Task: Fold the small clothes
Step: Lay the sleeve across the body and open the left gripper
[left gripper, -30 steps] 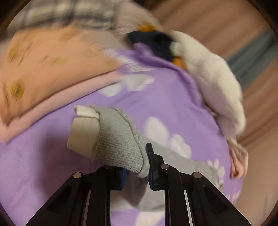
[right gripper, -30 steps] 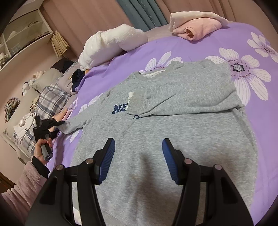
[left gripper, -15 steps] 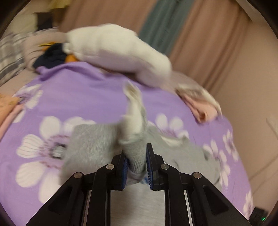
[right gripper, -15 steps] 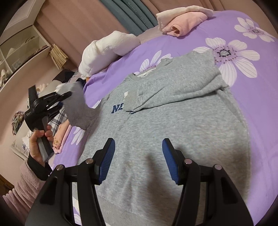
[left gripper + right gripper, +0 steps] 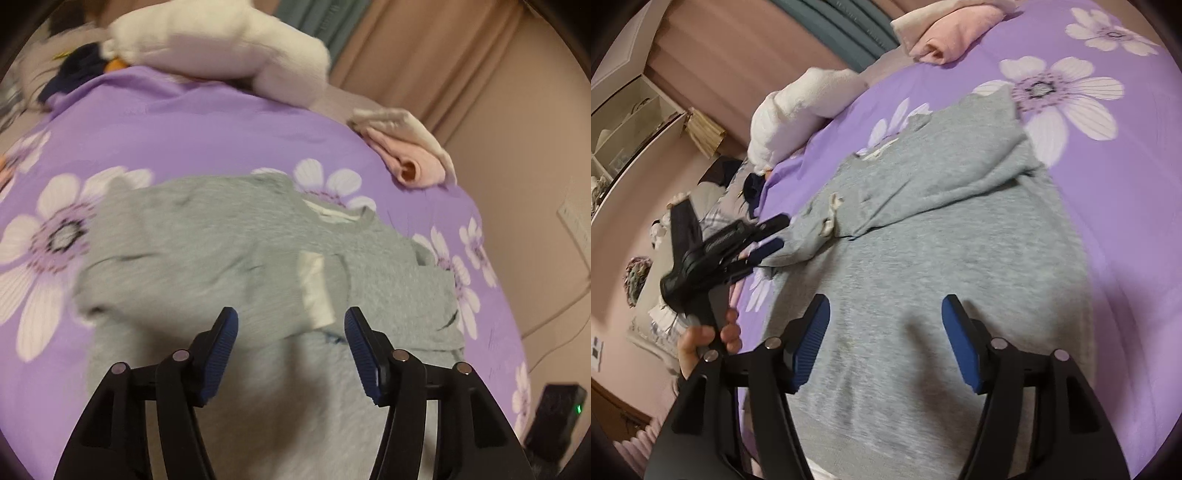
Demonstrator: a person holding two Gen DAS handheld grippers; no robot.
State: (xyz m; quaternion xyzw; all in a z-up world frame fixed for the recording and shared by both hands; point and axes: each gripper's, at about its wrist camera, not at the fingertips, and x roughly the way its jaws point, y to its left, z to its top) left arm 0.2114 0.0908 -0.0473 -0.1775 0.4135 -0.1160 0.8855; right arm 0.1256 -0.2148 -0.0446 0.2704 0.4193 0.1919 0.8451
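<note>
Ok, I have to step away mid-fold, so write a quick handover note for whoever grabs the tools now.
Left tool: open, empty, above the folded sleeves.
Right tool: open, empty, over the lower body of the grey sweatshirt.
Sweatshirt lies on the purple floral bedspread.
Done: both sleeves folded across the chest.
Left: fold the body up and put it with the other folded clothes.

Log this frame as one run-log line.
garment: grey sweatshirt flat on purple bedspread, both sleeves folded in | left gripper: open, empty | right gripper: open above hem | next: likely fold body
</note>
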